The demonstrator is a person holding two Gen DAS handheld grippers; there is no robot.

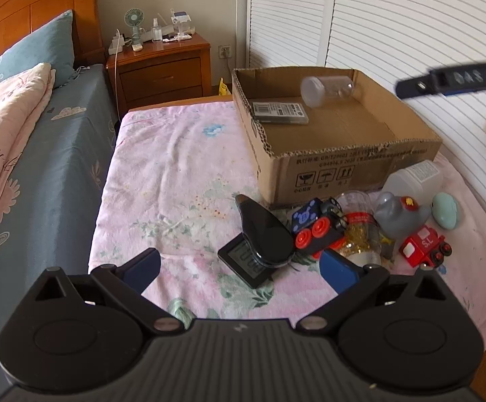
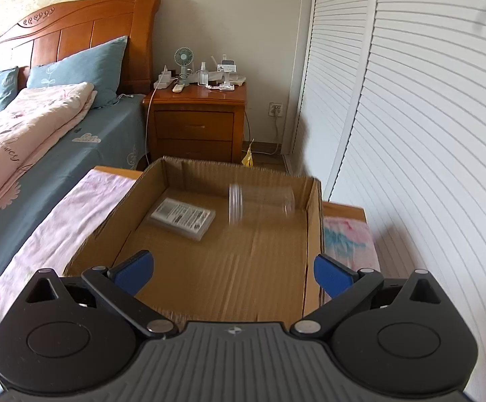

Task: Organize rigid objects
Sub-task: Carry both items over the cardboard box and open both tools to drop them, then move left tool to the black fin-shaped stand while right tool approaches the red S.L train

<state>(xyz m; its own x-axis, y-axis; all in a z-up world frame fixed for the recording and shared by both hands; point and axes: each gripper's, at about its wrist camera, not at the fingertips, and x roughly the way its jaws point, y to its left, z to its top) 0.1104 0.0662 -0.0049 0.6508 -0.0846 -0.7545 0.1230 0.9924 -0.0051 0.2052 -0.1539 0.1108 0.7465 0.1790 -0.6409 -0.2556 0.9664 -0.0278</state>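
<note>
right gripper (image 2: 232, 274) over the near end of the cardboard box (image 2: 314, 234), jaws spread full, nothing between the blue pads. clear plastic jar (image 2: 259, 202) at the far right of the box floor, blurred, lying on its side with its long axis across the box, lid end to the left. flat labelled pack (image 2: 184, 217) lay on the box floor left of the jar, just beside it; print on its label too small to read.

left gripper (image 1: 239, 269) wide open too, holding nothing, low over the pink floral cloth (image 1: 176, 167). the unsorted pile sat just ahead and to the right of it, against the near wall of the box: black teardrop-shaped case (image 1: 264, 231) resting on a small digital display (image 1: 246, 264), long axis running near to far; dark toy engine with red wheels (image 1: 316, 227); clear jar of gold bits (image 1: 360, 231); grey figure (image 1: 399, 216); red toy engine (image 1: 424, 246) marked "s.l"; mint oval (image 1: 447, 212); white bottle (image 1: 414, 176).

judgement: left gripper was the nearer to the pile; black case lay almost dead ahead between its fingers.

writing: box wall carried handling pictograms and a printed line beginning "gb/t", rest unclear.
</note>
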